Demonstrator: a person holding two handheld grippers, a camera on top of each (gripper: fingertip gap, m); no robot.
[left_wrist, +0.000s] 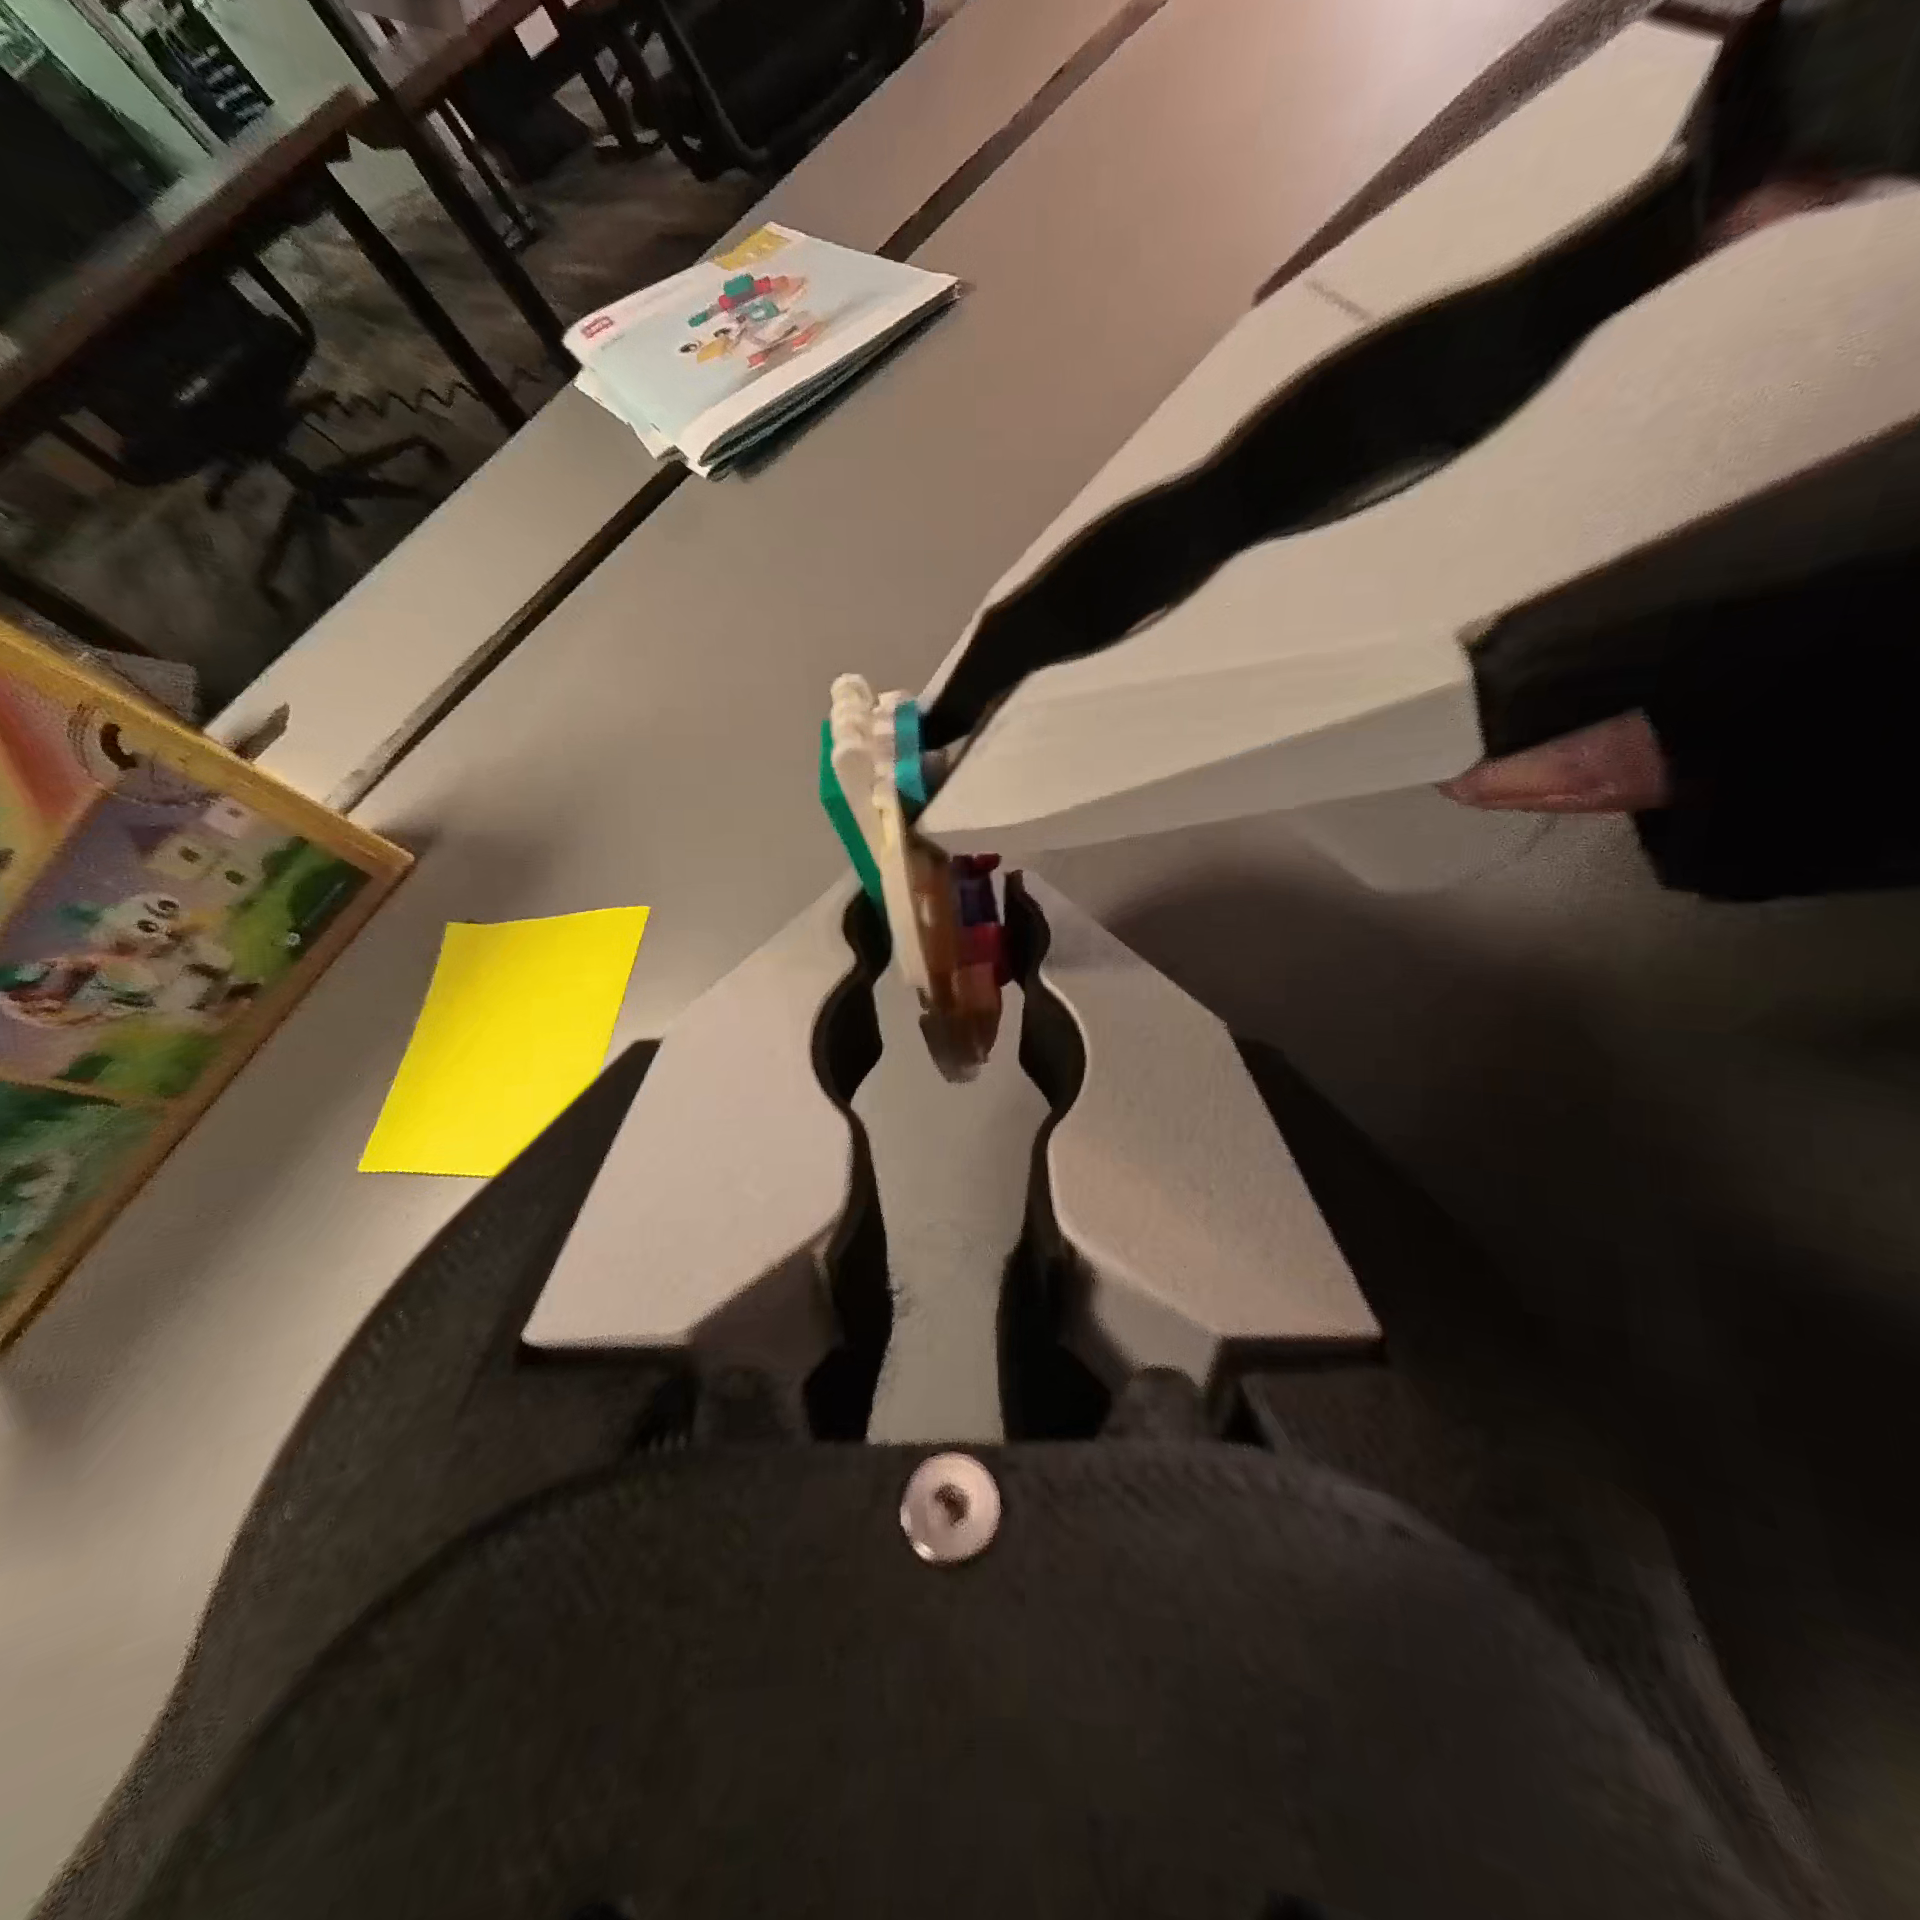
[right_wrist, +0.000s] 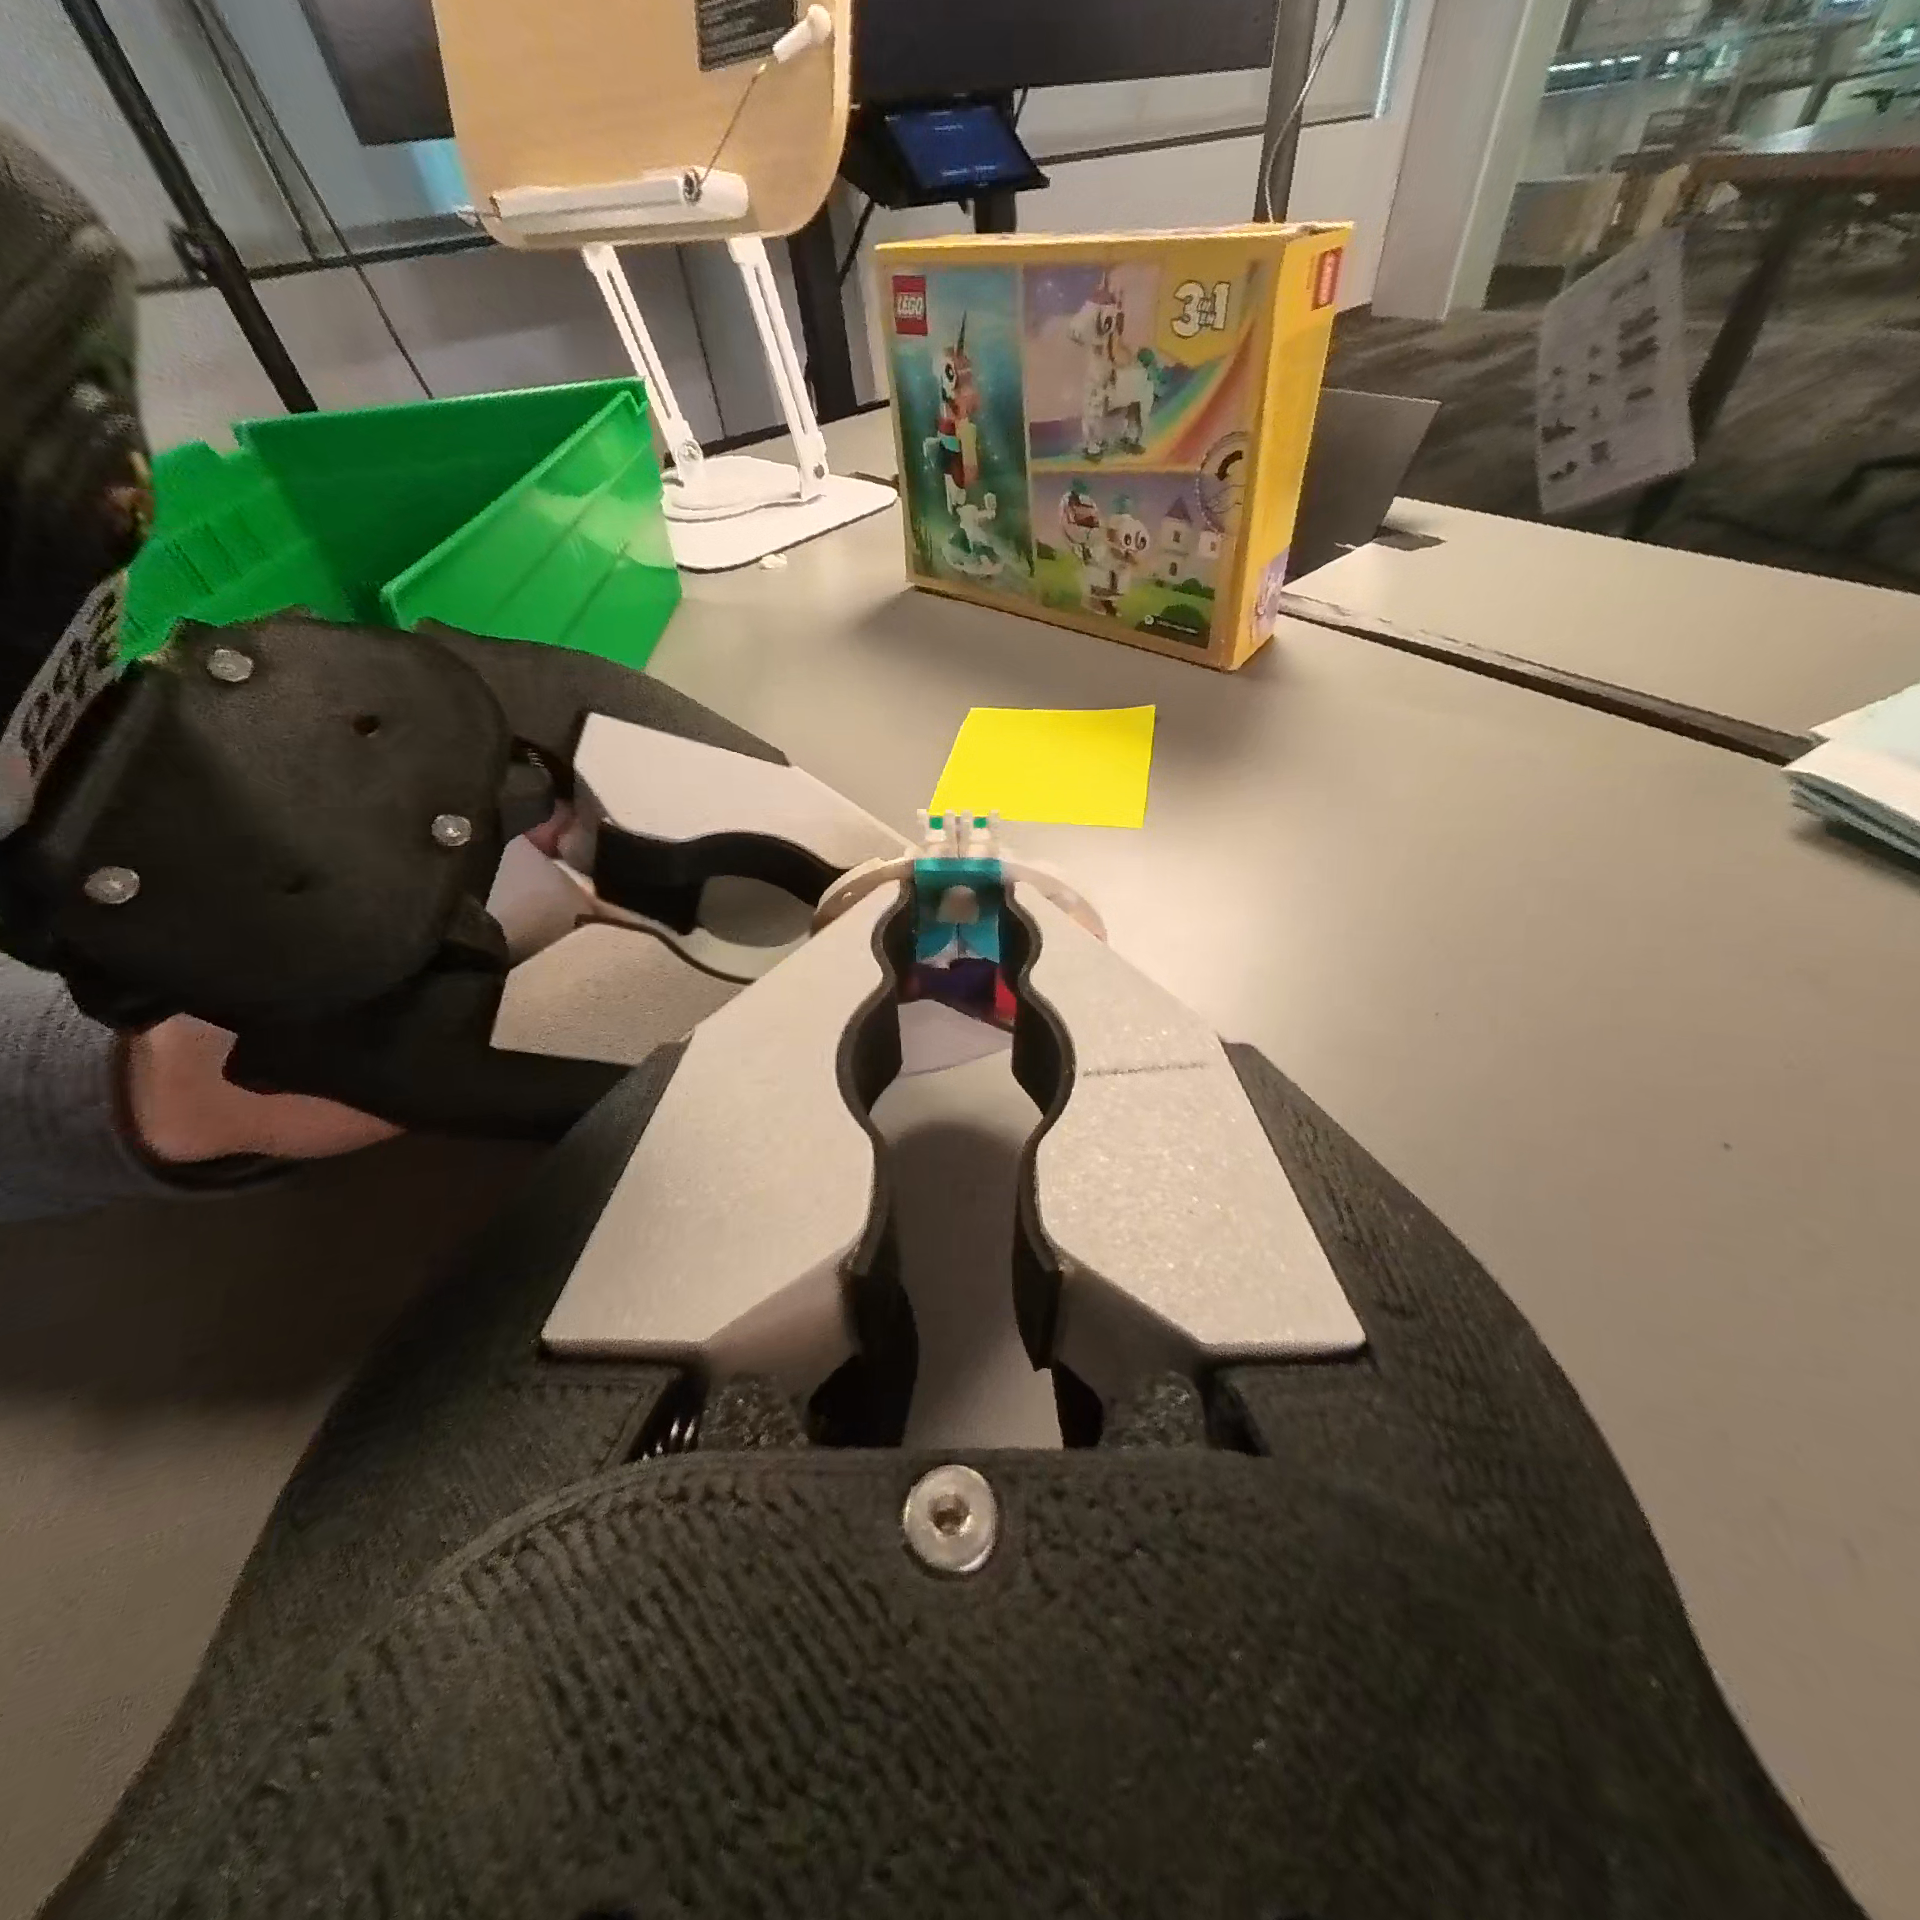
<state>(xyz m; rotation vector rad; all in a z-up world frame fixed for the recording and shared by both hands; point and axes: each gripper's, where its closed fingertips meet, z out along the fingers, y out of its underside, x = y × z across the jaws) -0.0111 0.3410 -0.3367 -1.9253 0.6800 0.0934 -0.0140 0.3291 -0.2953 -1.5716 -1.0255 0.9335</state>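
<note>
Small brick assembly (left_wrist: 914, 862), teal, white and purple, held above the grey table (left_wrist: 727, 623), clenched from two sides: left gripper (left_wrist: 940, 914) on its lower end, right gripper (right_wrist: 956, 925) on its teal end. Nearby: yellow note (right_wrist: 1044, 764), toy box (right_wrist: 1101, 436), green bin (right_wrist: 499, 520), booklets (left_wrist: 758, 353) near the table edge.

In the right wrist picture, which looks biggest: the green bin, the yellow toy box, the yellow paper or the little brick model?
1. Yellow toy box and green bin: too alike to rank.
2. Yellow paper.
3. Brick model, though it sits nearest the camera.
</note>
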